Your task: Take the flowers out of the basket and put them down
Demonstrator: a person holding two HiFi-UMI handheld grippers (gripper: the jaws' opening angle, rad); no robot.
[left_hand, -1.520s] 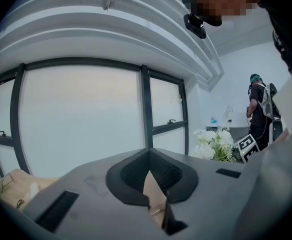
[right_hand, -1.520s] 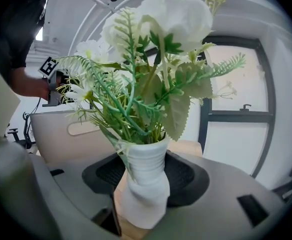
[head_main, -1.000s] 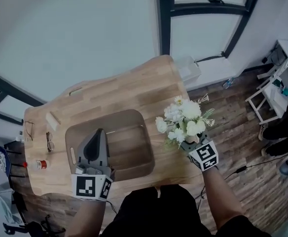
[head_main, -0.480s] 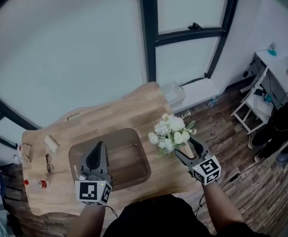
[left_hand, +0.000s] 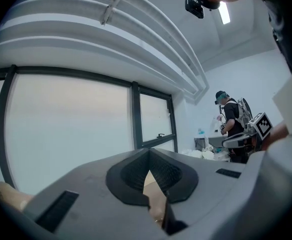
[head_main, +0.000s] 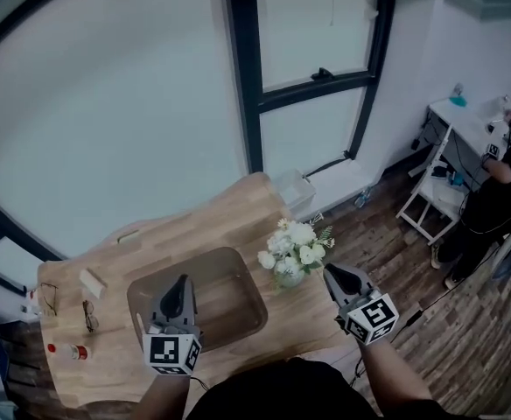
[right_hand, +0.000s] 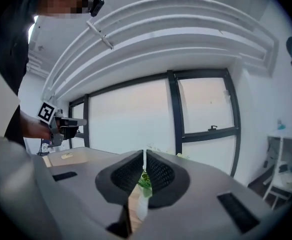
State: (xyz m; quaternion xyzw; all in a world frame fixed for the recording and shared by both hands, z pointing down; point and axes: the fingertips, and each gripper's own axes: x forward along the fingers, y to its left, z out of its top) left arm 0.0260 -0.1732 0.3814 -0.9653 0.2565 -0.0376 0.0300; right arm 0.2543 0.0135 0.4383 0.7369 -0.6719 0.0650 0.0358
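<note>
The right hand-held gripper (head_main: 332,274) hangs over the counter's right edge, near the flowers (head_main: 292,248) but apart from them. Its jaws are closing: the right gripper view shows only a thin slit between the pads, with nothing in it. The bunch shows through that slit, farther off.

The left hand-held gripper (head_main: 183,281) hovers above the basket (head_main: 229,296). Its jaws are narrow, almost meeting, and nothing is held between them.

Status of the task item:
- The flowers stand upright on the counter (head_main: 177,234), just beside the basket's right side and toward the counter's right edge.
- They are fully outside the basket — no stem or bloom overlaps its rim in the head view.
- The visible part of the basket floor is bare; the left hand-held gripper covers part of it.

Assessment: both stages of the task — removal from the basket and set-down — appear complete. The bunch rests on the counter unsupported by either tool and shows no lean. What remains is judged minor: confirm that the bunch is stable this close to the edge, and keep both tools clear of the blooms.
</note>
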